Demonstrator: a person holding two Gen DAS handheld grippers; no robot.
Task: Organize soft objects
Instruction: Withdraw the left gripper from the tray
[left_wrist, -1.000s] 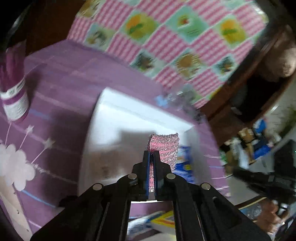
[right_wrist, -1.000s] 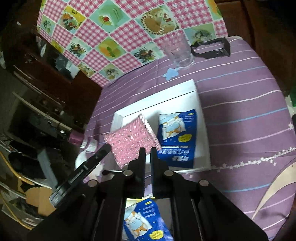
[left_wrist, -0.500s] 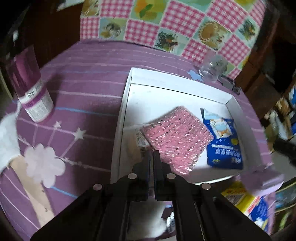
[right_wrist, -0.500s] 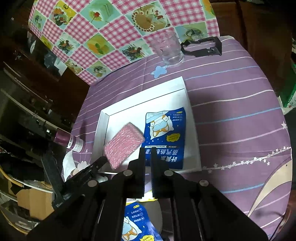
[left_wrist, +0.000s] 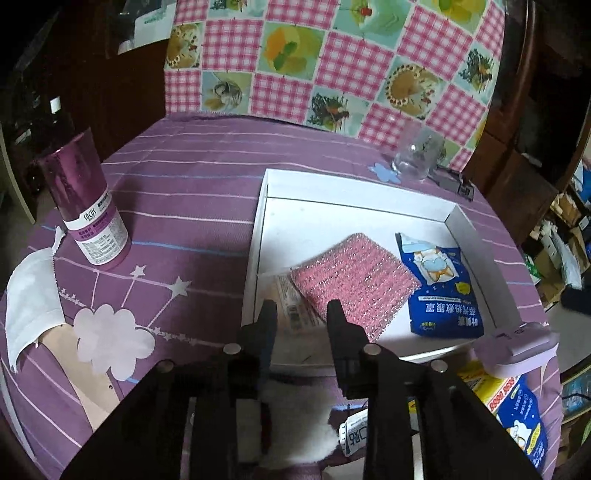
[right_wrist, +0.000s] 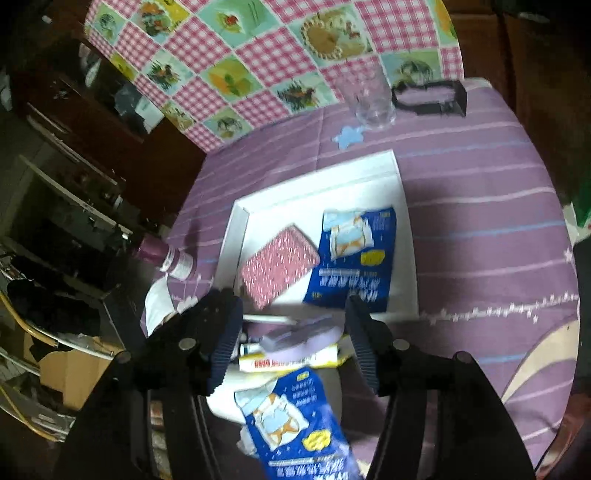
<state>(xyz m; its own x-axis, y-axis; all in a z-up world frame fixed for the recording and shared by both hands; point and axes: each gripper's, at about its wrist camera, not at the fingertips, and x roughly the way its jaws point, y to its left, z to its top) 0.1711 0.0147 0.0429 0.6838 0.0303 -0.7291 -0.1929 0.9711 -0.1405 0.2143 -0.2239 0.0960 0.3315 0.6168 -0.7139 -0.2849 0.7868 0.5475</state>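
1. A shallow white tray (left_wrist: 258, 236) is seen on a round table covered with a purple striped cloth (left_wrist: 192, 192).
2. A pink glittery scouring pad (left_wrist: 354, 280) is laid flat in the tray, near the tray's near-left corner as seen from the left wrist view, partly over a beige packet (left_wrist: 291, 306).
3. A blue sachet (left_wrist: 439, 291) is placed just beside the pad, toward the tray's right wall.
4. The left gripper (left_wrist: 301, 314) is held over the tray's near edge; its jaws have just been opening and stand a little apart, with nothing gripped between them. The pad is released and lies just beyond the tips.
5. The right gripper (right_wrist: 291, 314) is held over the table's near edge, in front of the tray; its jaws have just been opening and stand wide, with nothing pressed between the pads.
6. Below the right gripper, a lilac object (right_wrist: 299, 338), a yellow and white box (right_wrist: 288, 360) and a second blue sachet (right_wrist: 291, 417) are seen outside the tray.
7. A purple bottle (left_wrist: 85, 206) is stood near the table's left edge, with a white cloth piece (left_wrist: 29, 299) beside it.
8. A clear glass (left_wrist: 415, 157) is stood beyond the tray's far edge.
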